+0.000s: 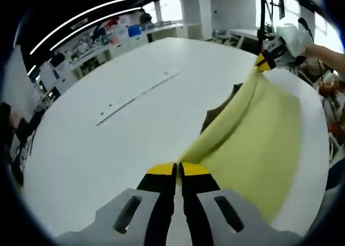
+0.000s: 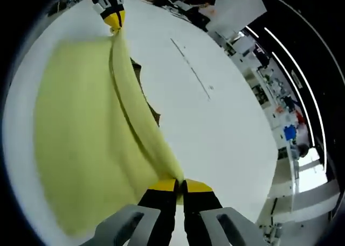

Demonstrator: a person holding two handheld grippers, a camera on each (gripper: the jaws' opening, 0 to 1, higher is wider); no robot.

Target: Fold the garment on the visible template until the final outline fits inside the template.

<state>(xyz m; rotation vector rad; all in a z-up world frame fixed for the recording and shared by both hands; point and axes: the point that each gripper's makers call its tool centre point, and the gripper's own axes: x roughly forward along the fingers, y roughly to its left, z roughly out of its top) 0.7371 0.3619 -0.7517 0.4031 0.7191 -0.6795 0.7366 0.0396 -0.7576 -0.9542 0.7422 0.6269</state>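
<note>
A broad white desk (image 1: pixel 97 143) carries a thin pale strip (image 1: pixel 137 97) lying flat toward ten o'clock. Cluttered shelving (image 1: pixel 89 52) stands beyond the desk's far edge, under long ceiling lights (image 2: pixel 302 68).

Left claw (image 1: pixel 178 169) has its yellow-tipped jaws pressed together, pinching cloth. Right claw (image 2: pixel 180 185) is clamped the same way. Each appears far off in the other's view, lifted above the surface, a bare forearm (image 1: pixel 325 54) behind the right one.

Garment (image 1: pixel 259 143) on table (image 1: pixel 108 149), stretched between left gripper (image 1: pixel 178 169) and right gripper (image 2: pixel 179 186); seam line (image 1: pixel 137 97) beyond garment.
</note>
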